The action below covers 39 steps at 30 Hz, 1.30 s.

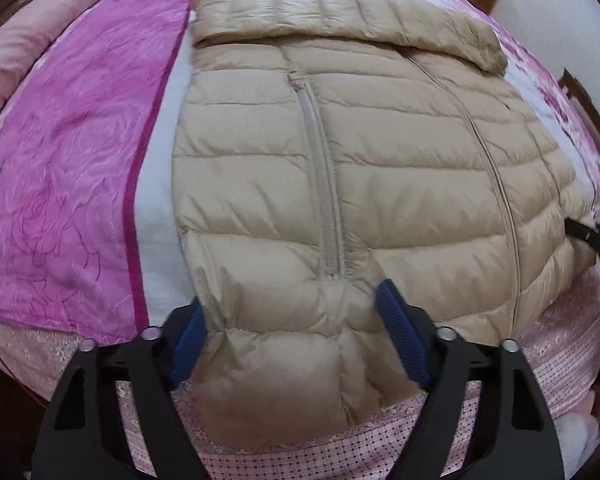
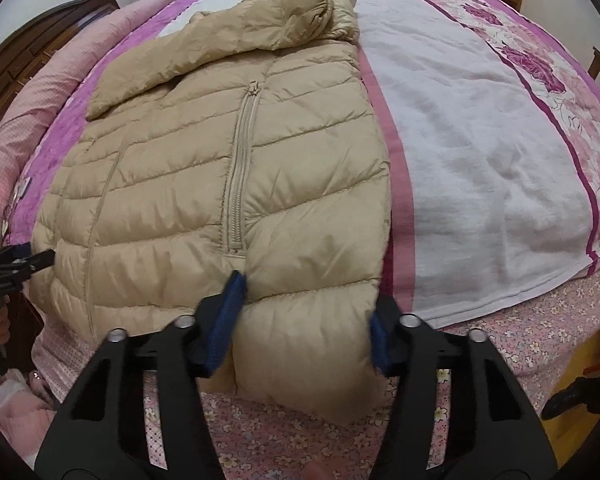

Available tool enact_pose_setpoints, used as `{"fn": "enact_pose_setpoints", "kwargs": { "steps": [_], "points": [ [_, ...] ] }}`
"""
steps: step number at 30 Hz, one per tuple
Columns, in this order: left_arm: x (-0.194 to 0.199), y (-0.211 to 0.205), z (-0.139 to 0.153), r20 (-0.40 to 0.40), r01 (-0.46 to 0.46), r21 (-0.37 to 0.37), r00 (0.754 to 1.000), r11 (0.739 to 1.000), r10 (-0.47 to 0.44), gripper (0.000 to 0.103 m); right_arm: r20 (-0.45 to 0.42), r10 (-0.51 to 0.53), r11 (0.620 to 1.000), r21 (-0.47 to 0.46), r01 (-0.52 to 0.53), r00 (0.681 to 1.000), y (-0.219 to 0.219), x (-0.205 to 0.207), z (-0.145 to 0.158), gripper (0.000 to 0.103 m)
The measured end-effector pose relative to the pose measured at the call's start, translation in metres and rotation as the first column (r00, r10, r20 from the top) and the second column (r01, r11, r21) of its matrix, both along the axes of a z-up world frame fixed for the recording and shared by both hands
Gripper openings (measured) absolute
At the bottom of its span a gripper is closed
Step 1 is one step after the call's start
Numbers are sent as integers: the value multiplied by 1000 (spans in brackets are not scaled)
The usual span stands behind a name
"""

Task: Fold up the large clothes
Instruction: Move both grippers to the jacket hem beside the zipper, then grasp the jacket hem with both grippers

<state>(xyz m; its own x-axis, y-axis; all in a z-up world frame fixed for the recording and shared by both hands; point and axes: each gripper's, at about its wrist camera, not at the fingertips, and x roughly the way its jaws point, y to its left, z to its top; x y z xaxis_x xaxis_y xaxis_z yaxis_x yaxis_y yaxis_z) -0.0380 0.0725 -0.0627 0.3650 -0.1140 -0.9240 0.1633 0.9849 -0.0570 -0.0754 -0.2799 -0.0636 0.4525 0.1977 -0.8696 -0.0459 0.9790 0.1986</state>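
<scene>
A beige quilted puffer jacket lies flat on the bed, front up, with a sleeve folded across its upper part; it also shows in the right wrist view. My left gripper is open, its blue pads on either side of the jacket's hem near a pocket zipper. My right gripper is open around the other hem corner by the second pocket zipper. Each gripper shows at the edge of the other's view: the right one and the left one.
The bed has a pink and white floral cover and a pink flowered sheet at its near edge. A pink quilt roll lies at the far left. Wooden furniture stands behind the bed. A dark shoe is on the floor.
</scene>
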Motion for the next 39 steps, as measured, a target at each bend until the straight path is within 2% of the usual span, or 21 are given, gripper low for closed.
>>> {"fn": "enact_pose_setpoints", "kwargs": {
  "steps": [2, 4, 7, 13, 17, 28, 36, 39],
  "points": [
    [1, -6, -1, -1, 22, 32, 1000, 999, -22, 61, 6, 2, 1000, 13, -2, 1000, 0, 0, 3, 37],
    [3, -8, -3, 4, 25, 56, 1000, 998, -25, 46, 21, 6, 1000, 16, -6, 1000, -1, -3, 8, 31],
    [2, -8, 1, 16, 26, 48, 1000, 999, -27, 30, 32, 1, 1000, 7, -1, 999, 1, -5, 12, 25],
    [-4, -10, 10, 35, 64, 48, 997, 997, -66, 18, 23, -16, 1000, 0, 16, 1000, 1, -8, 15, 20],
    [-11, -11, 19, 49, 79, 49, 995, 996, -81, 15, 37, -15, 1000, -1, 15, 999, 3, -14, 22, 15],
    [-42, -5, 54, 83, 102, 52, 991, 993, -106, 13, 82, -10, 1000, 13, 9, 997, 2, -43, 47, 12],
    [-71, -1, 84, 129, 102, 28, 986, 994, -105, 12, 134, -23, 999, 45, 17, 991, -3, -68, 80, 10],
    [-78, 3, 87, 136, 103, 14, 985, 995, -104, 11, 176, -38, 998, 56, 29, 984, -6, -78, 94, 10]
  ]
}}
